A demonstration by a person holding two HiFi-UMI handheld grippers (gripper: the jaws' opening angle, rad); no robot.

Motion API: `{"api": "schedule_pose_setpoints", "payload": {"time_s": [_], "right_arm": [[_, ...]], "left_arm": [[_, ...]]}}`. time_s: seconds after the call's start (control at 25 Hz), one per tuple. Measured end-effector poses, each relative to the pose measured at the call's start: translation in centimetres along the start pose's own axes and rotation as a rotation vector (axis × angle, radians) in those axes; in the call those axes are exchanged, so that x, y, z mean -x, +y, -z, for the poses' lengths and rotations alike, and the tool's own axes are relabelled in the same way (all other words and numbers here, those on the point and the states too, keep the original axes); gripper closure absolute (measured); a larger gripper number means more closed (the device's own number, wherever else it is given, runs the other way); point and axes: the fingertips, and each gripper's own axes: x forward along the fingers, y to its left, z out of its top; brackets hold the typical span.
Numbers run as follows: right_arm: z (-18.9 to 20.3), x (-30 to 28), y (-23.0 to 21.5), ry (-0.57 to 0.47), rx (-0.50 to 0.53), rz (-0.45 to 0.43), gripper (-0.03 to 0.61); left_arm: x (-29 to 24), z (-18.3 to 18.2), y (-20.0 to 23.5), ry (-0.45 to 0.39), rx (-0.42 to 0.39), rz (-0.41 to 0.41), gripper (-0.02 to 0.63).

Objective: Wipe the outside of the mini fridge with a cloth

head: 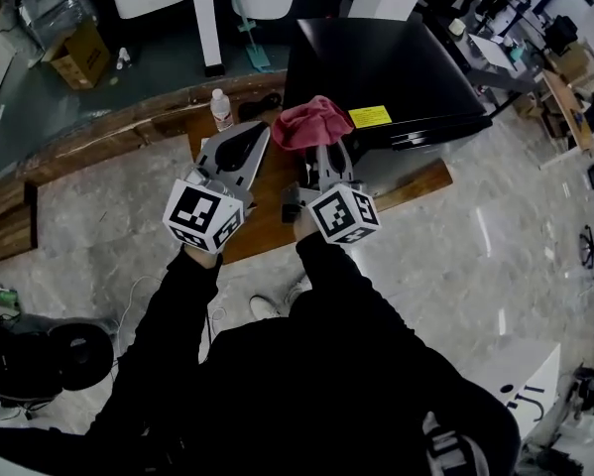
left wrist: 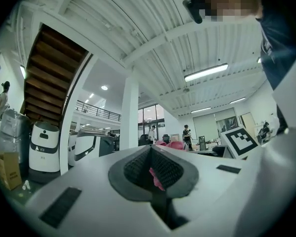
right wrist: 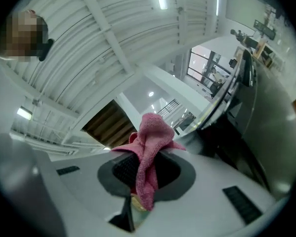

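Marble flooring surrounds a low wooden platform (head: 262, 221) bearing a clear plastic bottle (head: 220, 109) and the black mini fridge (head: 386, 77), beside which the right tongs (head: 323, 157) clench the pink cloth (head: 311, 122); left tongs (head: 259, 137) closed, staircase visible only from theirs.

We found the cloth (head: 311, 122) a pink, nubbly knit, soft and matt. The fridge (head: 376, 67) was smooth black with a slight sheen. The boards (head: 267, 201) beside it were brown wood, the floor (head: 475, 256) polished and marbled like stone. The left gripper (left wrist: 151, 157) and right gripper (right wrist: 145, 168) wore matt white plastic, with ribbed dark pads (left wrist: 170, 171)
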Motion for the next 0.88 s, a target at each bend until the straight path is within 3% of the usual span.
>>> {"api": "schedule_pose_setpoints", "payload": {"time_s": [0.28, 0.64, 0.88], "right_arm": [[1.2, -1.1, -4.0, -0.034, -0.212, 0.067, 0.526], [2.2, -1.8, -6.9, -0.056, -0.42, 0.076, 0.526], [1.7, -2.5, -9.1, -0.076, -0.484, 0.09, 0.526]], "left_arm": [[-1.8, 1.9, 0.3, 0.024, 0.0, 0.034, 0.609], [-6.3, 4.7, 2.7, 0.067, -0.003, 0.061, 0.609], [-9.0, 6.1, 4.1, 0.071, -0.015, 0.091, 0.609]]}}
